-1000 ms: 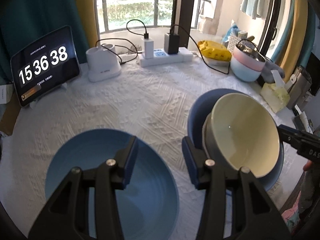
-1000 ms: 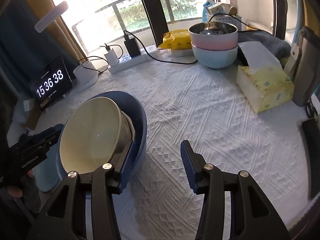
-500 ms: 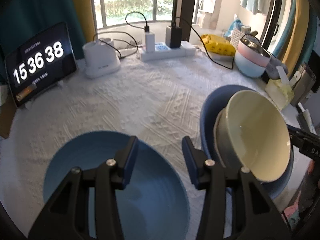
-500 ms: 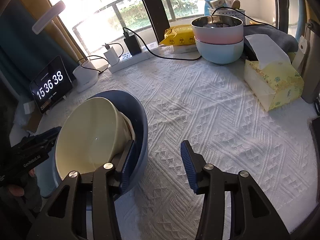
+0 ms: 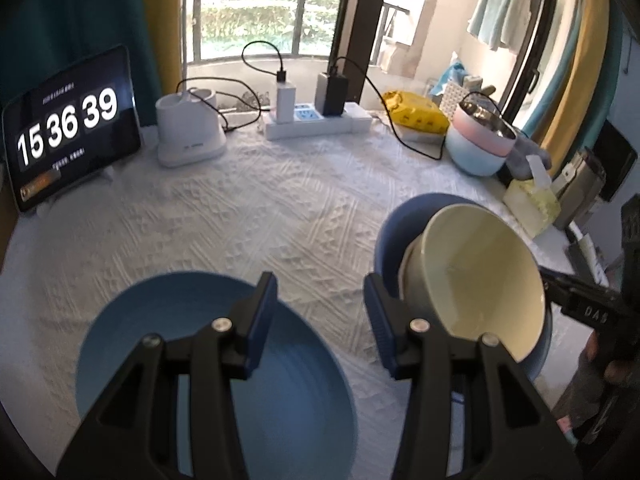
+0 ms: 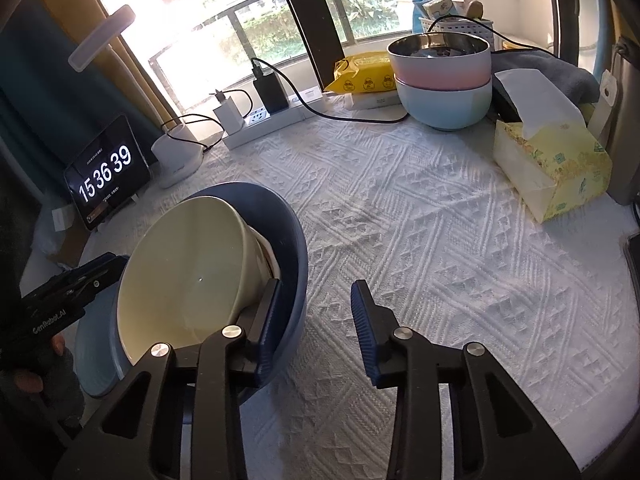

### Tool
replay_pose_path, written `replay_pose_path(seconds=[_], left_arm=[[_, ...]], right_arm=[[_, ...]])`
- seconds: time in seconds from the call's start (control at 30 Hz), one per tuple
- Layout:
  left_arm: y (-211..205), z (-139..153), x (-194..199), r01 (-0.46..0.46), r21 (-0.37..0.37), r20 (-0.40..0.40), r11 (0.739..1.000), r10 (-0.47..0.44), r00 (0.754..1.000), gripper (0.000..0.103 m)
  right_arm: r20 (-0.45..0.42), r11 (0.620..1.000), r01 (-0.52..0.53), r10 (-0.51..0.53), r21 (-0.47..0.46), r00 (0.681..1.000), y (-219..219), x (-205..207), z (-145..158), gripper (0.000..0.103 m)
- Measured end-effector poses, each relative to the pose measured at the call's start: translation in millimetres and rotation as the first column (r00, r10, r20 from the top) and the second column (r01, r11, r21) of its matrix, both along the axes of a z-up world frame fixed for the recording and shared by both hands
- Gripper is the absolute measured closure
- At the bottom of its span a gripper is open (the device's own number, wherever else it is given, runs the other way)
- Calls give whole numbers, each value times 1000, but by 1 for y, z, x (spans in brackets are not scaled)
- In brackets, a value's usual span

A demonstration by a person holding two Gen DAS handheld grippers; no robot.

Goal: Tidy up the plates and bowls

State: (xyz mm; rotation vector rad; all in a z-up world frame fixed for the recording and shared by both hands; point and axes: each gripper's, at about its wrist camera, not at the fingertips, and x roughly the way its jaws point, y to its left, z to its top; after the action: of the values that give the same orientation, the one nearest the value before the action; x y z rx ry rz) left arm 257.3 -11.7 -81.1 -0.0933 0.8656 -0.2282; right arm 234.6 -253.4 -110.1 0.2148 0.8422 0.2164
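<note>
Cream bowl | tilted in dark-blue bowl | beside closing right hand-held gripper

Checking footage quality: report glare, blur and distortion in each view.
Left wrist view: fisheye bends the edges, corners vignette black, window bright but readable, clock tablet sharp. Right wrist view: window blown out white behind the lamp, tablecloth texture crisp.

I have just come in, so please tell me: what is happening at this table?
A person holds a gripper in each hand, sorting dishes. The right gripper is closing beside the dark blue bowl, which holds a tilted cream bowl; nothing is between its jaws. The left gripper hovers open over the blue plate.
</note>
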Motion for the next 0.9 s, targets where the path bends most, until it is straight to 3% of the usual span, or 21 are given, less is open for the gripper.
replay_pose_path(seconds=[0.17, 0.27, 0.5, 0.8, 0.9], left_arm=[[5, 7, -4, -14, -75, 26, 997, 16, 1000, 56], [-4, 5, -2, 18, -64, 12, 998, -17, 1000, 56], [-19, -12, 1, 54, -6, -46, 999, -54, 997, 56], [-20, -16, 0, 56, -2, -42, 998, -56, 998, 57], [-21, -17, 1, 61, -7, -38, 998, -62, 997, 64]], right_arm=[[13, 1000, -20, 20, -2, 1000, 5, -2, 1, 82], [15, 999, -32, 32, -7, 999, 9, -1, 3, 89], [17, 999, -32, 32, -1, 999, 11, -1, 3, 90], [12, 999, -34, 33, 17, 999, 10, 0, 3, 89], [13, 999, -35, 34, 15, 999, 10, 0, 4, 89]])
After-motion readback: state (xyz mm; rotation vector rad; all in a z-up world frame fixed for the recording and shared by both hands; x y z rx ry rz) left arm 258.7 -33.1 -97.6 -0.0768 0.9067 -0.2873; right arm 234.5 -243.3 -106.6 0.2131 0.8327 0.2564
